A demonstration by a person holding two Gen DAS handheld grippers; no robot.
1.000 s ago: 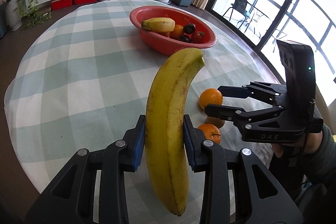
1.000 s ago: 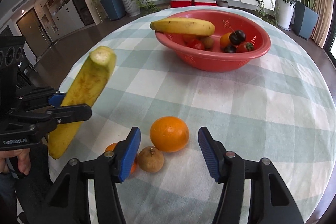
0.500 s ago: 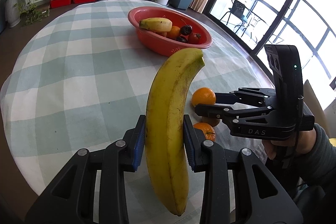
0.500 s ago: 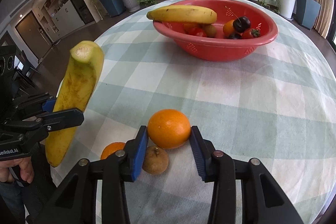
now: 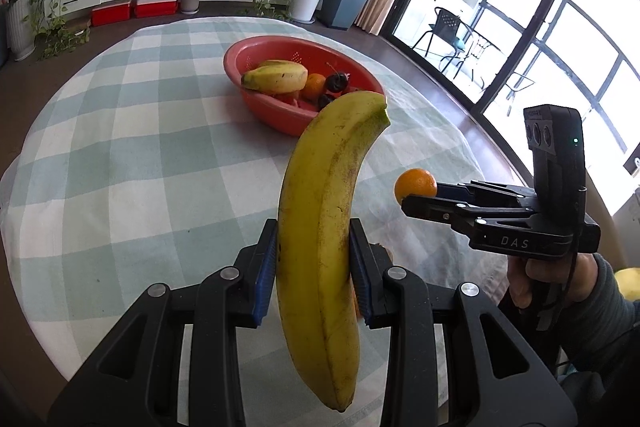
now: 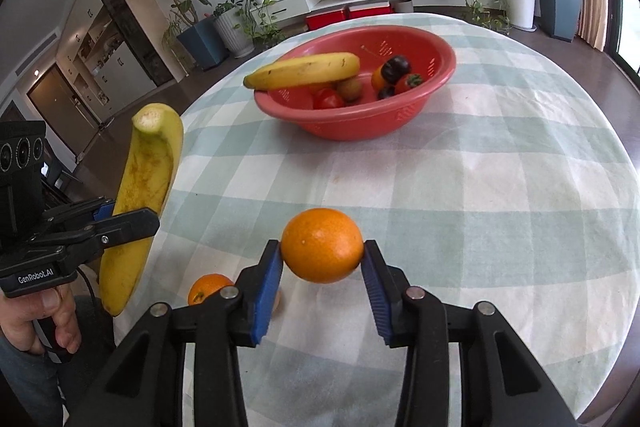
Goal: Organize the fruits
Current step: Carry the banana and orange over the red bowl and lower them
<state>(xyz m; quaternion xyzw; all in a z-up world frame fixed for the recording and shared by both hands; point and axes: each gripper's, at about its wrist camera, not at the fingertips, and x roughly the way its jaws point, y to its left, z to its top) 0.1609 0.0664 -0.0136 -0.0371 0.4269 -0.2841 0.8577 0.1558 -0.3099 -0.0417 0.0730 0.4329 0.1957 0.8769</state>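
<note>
At the left, the left gripper (image 5: pixel 313 267) has its blue-padded fingers (image 5: pixel 266 269) clamped on a yellow banana (image 5: pixel 324 227), which stands nearly upright between them, cut end up and its lower tip hanging below the pads, clear of the worktop (image 5: pixel 120 167) with its green-and-white checked cloth. In the right wrist view the same banana (image 6: pixel 140 203) is seen at the far left, above the worktop's edge, with a hand (image 6: pixel 44 315) under that gripper's handle. Further along, near the middle of the worktop toward its far side, a red basket (image 6: pixel 360 123) contains another banana (image 6: pixel 304 69), a tomato, a brown fruit and several dark and orange fruits. Nearer the camera, the right gripper (image 6: pixel 322 271) has just closed its fingers (image 6: pixel 268 275) on an orange (image 6: pixel 322 251); both pads press its sides and it is off the cloth. Below and to its left, a smaller orange (image 6: pixel 208 287) lies on the worktop just beside the left finger, and a brownish fruit is mostly hidden behind that finger.
</note>
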